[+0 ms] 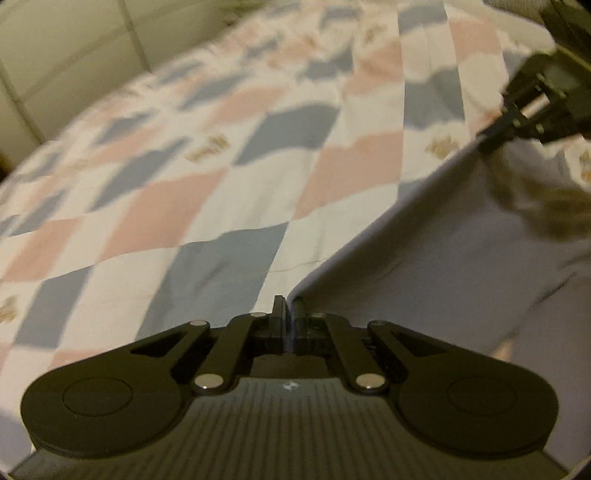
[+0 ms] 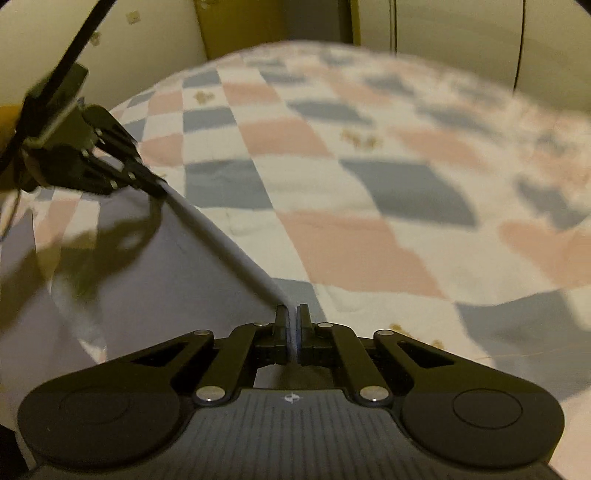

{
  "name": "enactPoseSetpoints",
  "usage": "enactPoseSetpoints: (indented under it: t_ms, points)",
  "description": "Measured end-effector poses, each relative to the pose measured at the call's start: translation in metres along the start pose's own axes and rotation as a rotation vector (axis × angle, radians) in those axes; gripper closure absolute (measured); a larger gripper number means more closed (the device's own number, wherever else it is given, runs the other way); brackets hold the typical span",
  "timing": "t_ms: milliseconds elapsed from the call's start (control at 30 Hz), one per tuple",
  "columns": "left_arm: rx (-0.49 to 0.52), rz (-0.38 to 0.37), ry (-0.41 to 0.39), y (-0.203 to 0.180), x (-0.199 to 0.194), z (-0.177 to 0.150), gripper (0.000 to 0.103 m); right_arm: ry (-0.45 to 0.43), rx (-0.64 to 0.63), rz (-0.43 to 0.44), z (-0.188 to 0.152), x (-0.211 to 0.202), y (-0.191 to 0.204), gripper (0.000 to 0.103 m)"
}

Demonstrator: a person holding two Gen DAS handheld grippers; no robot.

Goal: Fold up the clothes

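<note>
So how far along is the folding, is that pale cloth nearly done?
Early, it seems. Done: both grippers have picked up the pale lilac garment. In hand: the left gripper and right gripper each have their jaws closed on its top edge, which runs taut between them above the checkered quilt. Left: no finished fold is visible; the cloth hangs as a sheet, so folding and laying down remain.

Left gripper (image 1: pixel 289 314): matt black plastic links, shiny metal pivot pins, ribbed dark grey body. Right gripper (image 2: pixel 293 317): same finish. Garment (image 1: pixel 443 258): thin, smooth pale lavender cloth, matt, drawn taut along its edge. Bedspread (image 1: pixel 184 206): matt woven cloth, checked pink, grey-blue and white, lightly creased. Wall (image 2: pixel 155 33): smooth, matt cream.
</note>
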State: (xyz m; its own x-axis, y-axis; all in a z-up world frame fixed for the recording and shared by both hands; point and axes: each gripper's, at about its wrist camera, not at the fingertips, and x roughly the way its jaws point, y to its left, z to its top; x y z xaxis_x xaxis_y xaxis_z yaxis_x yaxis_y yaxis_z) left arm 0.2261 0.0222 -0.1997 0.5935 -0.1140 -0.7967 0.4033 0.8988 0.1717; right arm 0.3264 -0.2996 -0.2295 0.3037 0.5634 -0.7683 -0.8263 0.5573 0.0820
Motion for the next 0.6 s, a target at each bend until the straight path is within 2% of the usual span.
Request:
enactPoseSetpoints:
  t_ms: [100,200,267,367,433,467,533,567,600]
  points:
    - [-0.076,0.039,-0.017,-0.037,-0.054,-0.027,0.103,-0.066,-0.045,-0.053,-0.018,-0.042,0.041,0.102]
    - [-0.165,0.049,0.012,-0.083,-0.094,-0.065,0.103,-0.096,-0.068,-0.074,-0.047,-0.079,0.085,0.102]
    - [-0.222,0.053,0.062,-0.111,-0.106,-0.091,0.102,-0.08,-0.074,-0.072,-0.072,-0.095,0.115,0.102]
    - [-0.304,0.066,0.186,-0.148,-0.102,-0.132,0.101,-0.01,-0.066,-0.075,-0.117,-0.106,0.153,0.102]
    - [-0.368,0.035,0.274,-0.164,-0.092,-0.153,0.096,0.011,0.052,-0.08,-0.134,-0.107,0.153,0.102]
    - [-0.403,0.022,0.279,-0.168,-0.092,-0.156,0.096,0.021,0.111,-0.082,-0.142,-0.107,0.152,0.099]
    - [-0.477,-0.001,0.243,-0.174,-0.096,-0.152,0.093,0.042,0.23,-0.086,-0.159,-0.108,0.151,0.095]
    - [-0.515,-0.013,0.225,-0.177,-0.098,-0.151,0.084,0.053,0.29,-0.088,-0.167,-0.108,0.15,0.087]
    - [-0.552,-0.025,0.207,-0.18,-0.1,-0.149,0.083,0.064,0.349,-0.09,-0.176,-0.108,0.15,0.08]
